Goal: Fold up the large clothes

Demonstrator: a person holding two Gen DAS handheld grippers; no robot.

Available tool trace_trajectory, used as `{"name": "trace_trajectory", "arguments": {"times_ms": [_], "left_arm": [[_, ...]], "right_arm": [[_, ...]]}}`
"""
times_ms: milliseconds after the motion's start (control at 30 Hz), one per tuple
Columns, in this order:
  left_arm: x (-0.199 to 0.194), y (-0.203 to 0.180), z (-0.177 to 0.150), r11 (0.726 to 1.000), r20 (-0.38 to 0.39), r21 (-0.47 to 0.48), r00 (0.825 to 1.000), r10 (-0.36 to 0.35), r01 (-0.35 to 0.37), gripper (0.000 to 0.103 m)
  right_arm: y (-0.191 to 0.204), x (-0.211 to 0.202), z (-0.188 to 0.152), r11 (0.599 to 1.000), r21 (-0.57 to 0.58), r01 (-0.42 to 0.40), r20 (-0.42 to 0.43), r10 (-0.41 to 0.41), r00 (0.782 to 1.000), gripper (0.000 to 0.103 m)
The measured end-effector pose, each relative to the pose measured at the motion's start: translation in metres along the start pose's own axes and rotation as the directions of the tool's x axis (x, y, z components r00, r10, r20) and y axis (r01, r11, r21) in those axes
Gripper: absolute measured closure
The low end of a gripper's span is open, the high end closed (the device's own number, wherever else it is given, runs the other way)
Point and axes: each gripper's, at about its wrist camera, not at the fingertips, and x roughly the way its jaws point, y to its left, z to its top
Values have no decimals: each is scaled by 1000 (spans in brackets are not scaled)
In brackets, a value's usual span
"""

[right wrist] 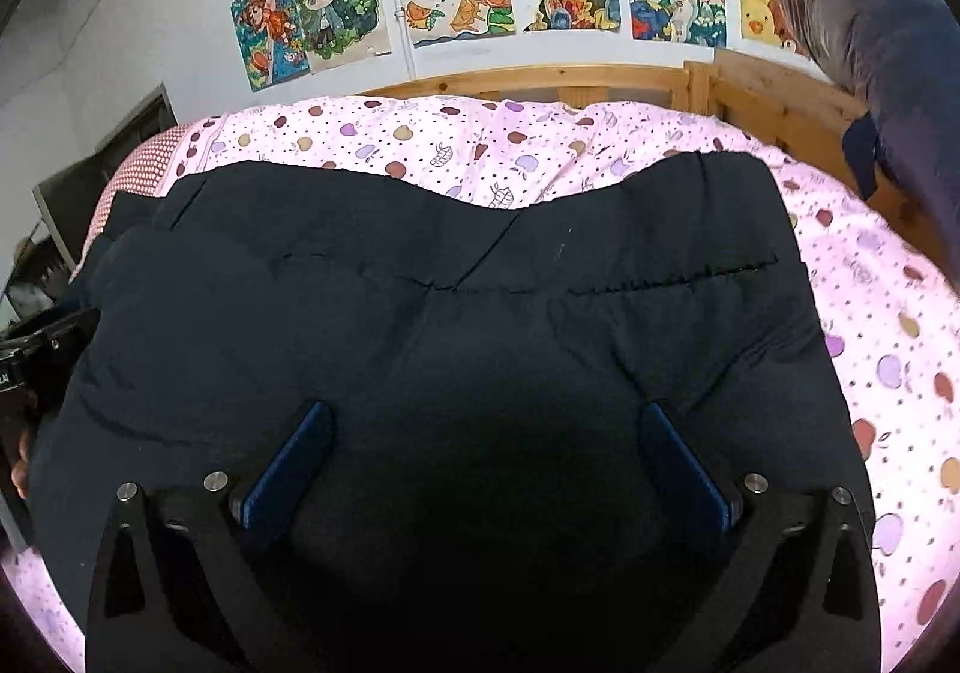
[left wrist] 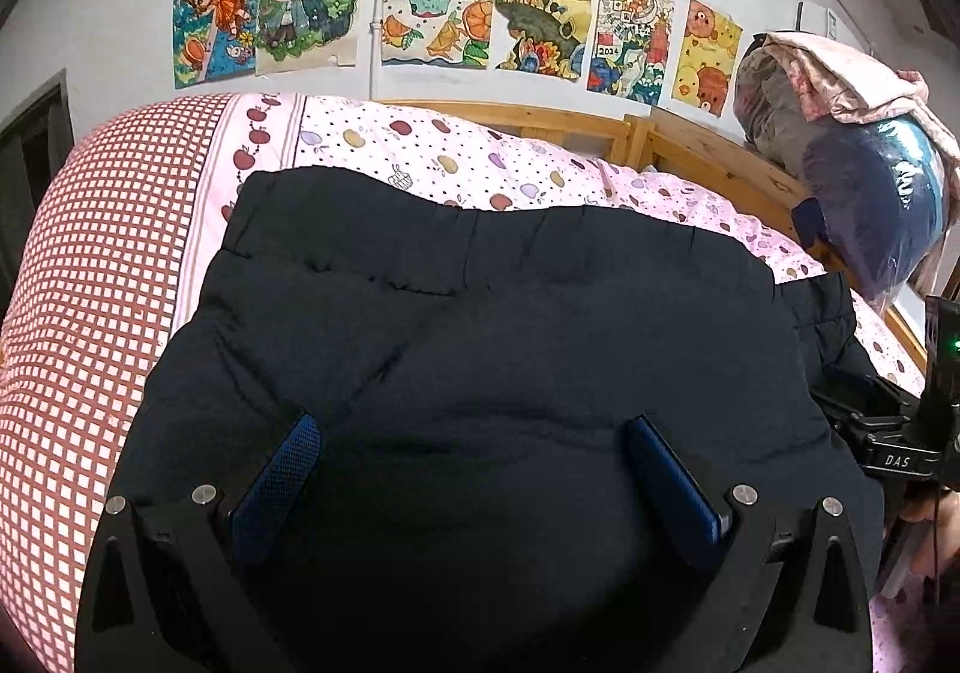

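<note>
A large dark navy padded jacket (left wrist: pixel 480 325) lies spread flat on a pink apple-print bed sheet (left wrist: pixel 456 156). It also fills the right wrist view (right wrist: pixel 456 313). My left gripper (left wrist: pixel 474 427) is open, its blue-padded fingers (left wrist: pixel 282 469) wide apart just above the jacket's near part. My right gripper (right wrist: pixel 486 421) is open too, its fingers (right wrist: pixel 684 463) spread over the jacket's near right part. Neither holds cloth. The right gripper's body shows at the right edge of the left wrist view (left wrist: pixel 900 445).
A red-checked cover (left wrist: pixel 84 277) lies on the bed's left. A wooden bed frame (left wrist: pixel 720 150) runs along the far side under a wall of drawings (left wrist: pixel 432 6). A pile of bagged bedding (left wrist: pixel 852 156) sits at the far right.
</note>
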Motion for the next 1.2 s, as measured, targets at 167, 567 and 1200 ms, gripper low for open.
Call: {"name": "trace_trajectory", "arguments": {"times_ms": [167, 567, 1200], "left_arm": [[4, 1, 1, 1000, -12, -2, 1000, -6, 6, 0], [13, 5, 0, 1000, -25, -12, 999, -29, 28, 0], [-59, 38, -10, 1000, 150, -10, 988, 17, -16, 0]], "right_arm": [[0, 5, -8, 1000, 6, -4, 6, 4, 1000, 1], [-1, 7, -9, 1000, 19, -15, -5, 15, 1000, 1], [-18, -48, -17, 999, 22, 30, 178, -33, 983, 1]]}}
